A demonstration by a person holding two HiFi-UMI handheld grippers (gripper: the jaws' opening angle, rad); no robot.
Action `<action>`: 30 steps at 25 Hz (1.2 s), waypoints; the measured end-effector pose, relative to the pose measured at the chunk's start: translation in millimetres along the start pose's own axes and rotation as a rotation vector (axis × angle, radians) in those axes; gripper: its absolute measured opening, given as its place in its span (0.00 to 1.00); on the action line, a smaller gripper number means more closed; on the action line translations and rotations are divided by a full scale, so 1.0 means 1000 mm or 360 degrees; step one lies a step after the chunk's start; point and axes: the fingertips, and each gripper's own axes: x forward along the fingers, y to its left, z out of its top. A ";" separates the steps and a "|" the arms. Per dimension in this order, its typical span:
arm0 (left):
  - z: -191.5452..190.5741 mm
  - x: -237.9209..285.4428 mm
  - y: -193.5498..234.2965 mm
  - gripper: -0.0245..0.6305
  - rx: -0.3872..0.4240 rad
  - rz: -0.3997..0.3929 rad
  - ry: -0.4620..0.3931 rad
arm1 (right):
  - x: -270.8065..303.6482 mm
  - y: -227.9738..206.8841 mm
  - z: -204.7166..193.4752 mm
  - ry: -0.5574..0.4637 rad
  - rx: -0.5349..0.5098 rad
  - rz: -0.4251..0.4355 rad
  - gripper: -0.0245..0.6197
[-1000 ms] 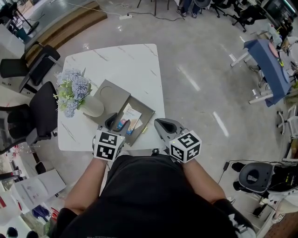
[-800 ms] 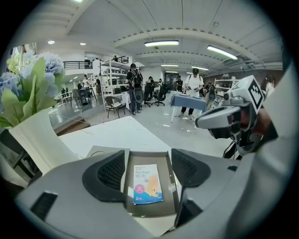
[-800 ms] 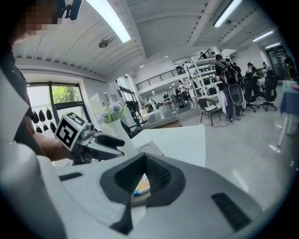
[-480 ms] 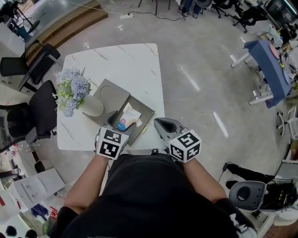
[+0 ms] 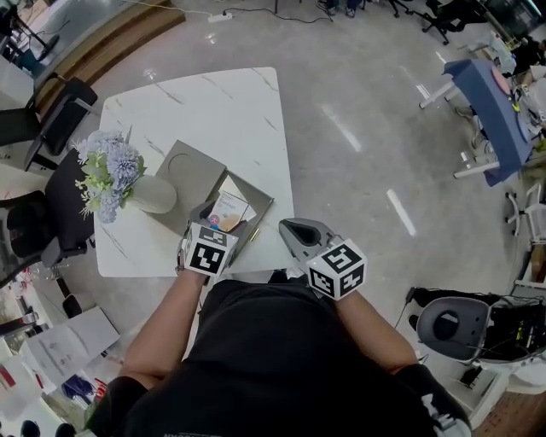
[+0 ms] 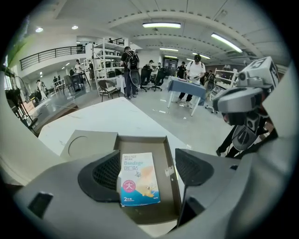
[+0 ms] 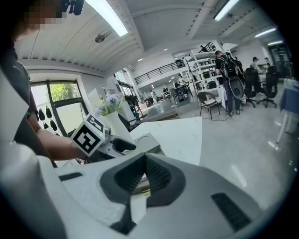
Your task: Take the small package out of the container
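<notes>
One small package [image 6: 138, 179] lies in one container [image 6: 140, 142] at the tabletop's [image 5: 213, 111] near edge. It sits ungripped between the left gripper's [image 6: 149, 170] wide jaws, which have just been opening. The right gripper's [image 7: 145, 175] jaws are closed and empty.

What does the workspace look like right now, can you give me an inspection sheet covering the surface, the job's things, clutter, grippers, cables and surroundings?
Surface: white marble-look table, bare on its far half.
Job's things: small white-and-blue bandage package lying flat inside the open grey shallow box; its grey lid lies beside it.
Clutter: white vase of blue flowers next to the lid.
Grippers: left gripper open, its jaws have just been opening, either side of the package without pressing it; right gripper shut, empty, at the table's near edge.
Cables: white power strip with its lead on the floor, away from the table.
Surroundings: black office chairs, blue-topped table.
</notes>
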 end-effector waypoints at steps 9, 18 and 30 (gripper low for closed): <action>-0.037 0.045 0.009 0.62 -0.0037 0.0016 0.0244 | 0.000 -0.016 -0.013 0.0046 0.0052 0.0009 0.04; -0.060 0.069 0.021 0.64 -0.0077 0.0044 0.0417 | -0.003 -0.028 -0.020 0.0074 0.0072 0.0005 0.04; -0.078 0.088 0.026 0.66 -0.0173 0.0082 0.0588 | -0.011 -0.042 -0.022 0.0088 0.0081 0.0003 0.04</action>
